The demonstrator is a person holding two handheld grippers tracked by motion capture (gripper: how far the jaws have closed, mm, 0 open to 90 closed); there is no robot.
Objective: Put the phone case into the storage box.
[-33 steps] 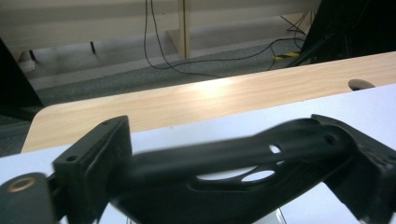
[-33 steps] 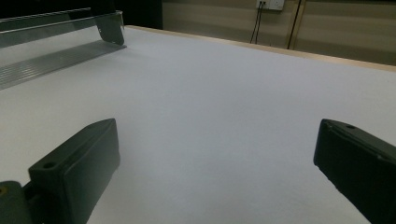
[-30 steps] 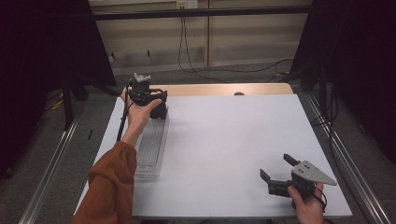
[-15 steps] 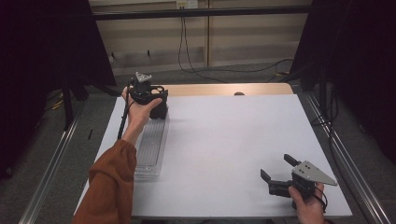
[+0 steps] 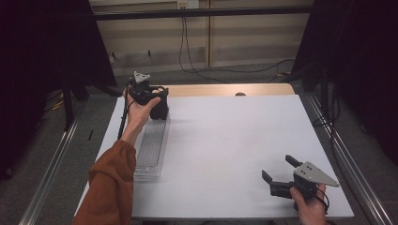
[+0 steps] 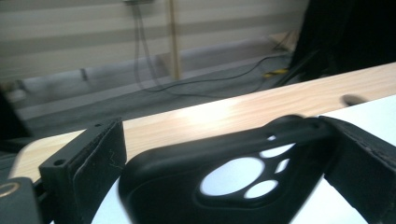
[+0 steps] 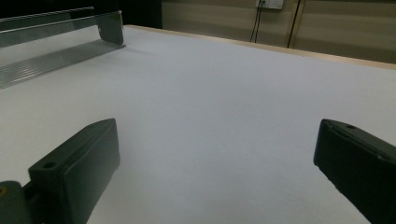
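Observation:
My left gripper [image 5: 157, 102] hangs over the far end of a clear ribbed tray [image 5: 152, 145] at the table's far left, held by a hand in an orange sleeve. A black phone case [image 6: 219, 182] with camera cut-outs sits between its jaws. The jaws have just been opening, and the left pad [image 6: 105, 154] stands close beside the case's edge without clearly pressing on it. In the high view the case [image 5: 161, 111] is a dark shape at the tray's far end. My right gripper [image 5: 277, 167] rests open near the front right, nothing between its jaws [image 7: 218, 129].
The white table [image 5: 234, 140] stretches between the two hands. A wooden strip [image 5: 225, 90] runs along its far edge, with cables on the floor beyond. The clear tray [image 7: 56, 51] lies lengthwise along the table's left side. Metal rails flank the table.

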